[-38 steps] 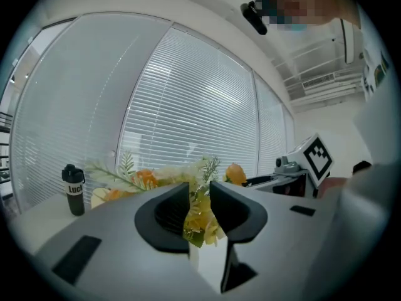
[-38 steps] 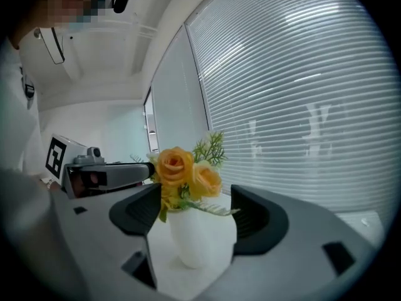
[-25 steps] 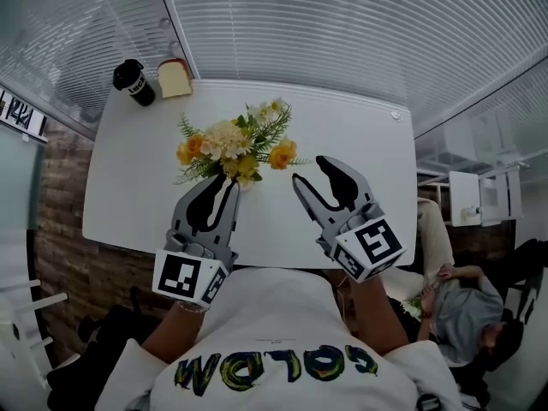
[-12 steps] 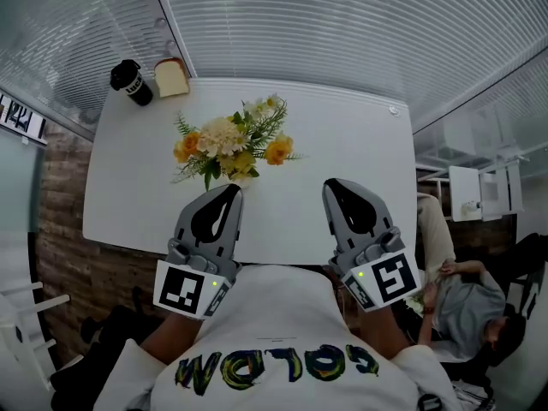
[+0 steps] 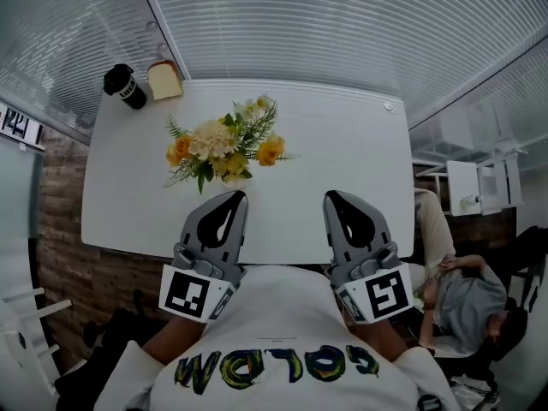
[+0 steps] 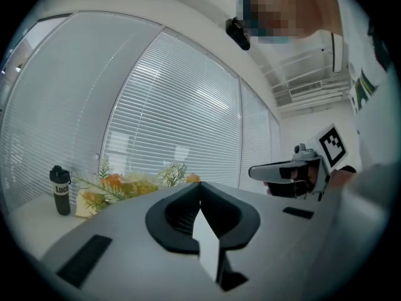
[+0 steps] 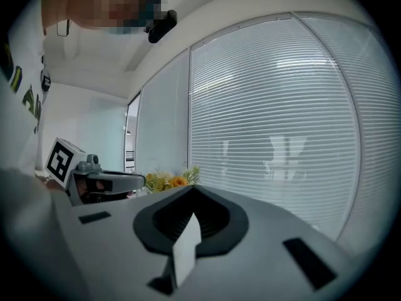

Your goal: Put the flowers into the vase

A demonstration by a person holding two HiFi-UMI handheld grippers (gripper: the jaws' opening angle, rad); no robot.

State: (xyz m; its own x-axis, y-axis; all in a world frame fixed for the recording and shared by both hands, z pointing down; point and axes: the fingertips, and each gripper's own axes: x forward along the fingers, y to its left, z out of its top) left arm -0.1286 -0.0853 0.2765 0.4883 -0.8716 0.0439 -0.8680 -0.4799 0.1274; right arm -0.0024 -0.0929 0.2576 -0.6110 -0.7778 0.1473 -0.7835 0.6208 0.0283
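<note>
A bunch of yellow, orange and cream flowers [image 5: 218,144] with green sprigs stands on the white table [image 5: 342,152]; from above the blooms hide whatever holds the stems. My left gripper [image 5: 235,195] hovers over the table's near edge, just short of the bunch, jaws shut and empty. My right gripper [image 5: 334,197] is level with it to the right, also shut with nothing between its jaws. The left gripper view shows my left gripper [image 6: 200,184] pointing level, the flowers [image 6: 135,184] beyond it and my right gripper [image 6: 250,173] alongside. In the right gripper view, the flowers [image 7: 169,179] sit behind my left gripper [image 7: 143,179].
A black cup [image 5: 120,84] and a toast-shaped block [image 5: 163,80] stand at the table's far left corner. Slatted blinds lie behind the table. A person [image 5: 471,298] sits to the right of it. A brick wall runs along the left.
Both grippers have gone from open to shut. They have pulled back from the flowers toward my body; the left one was right beside the bunch before.
</note>
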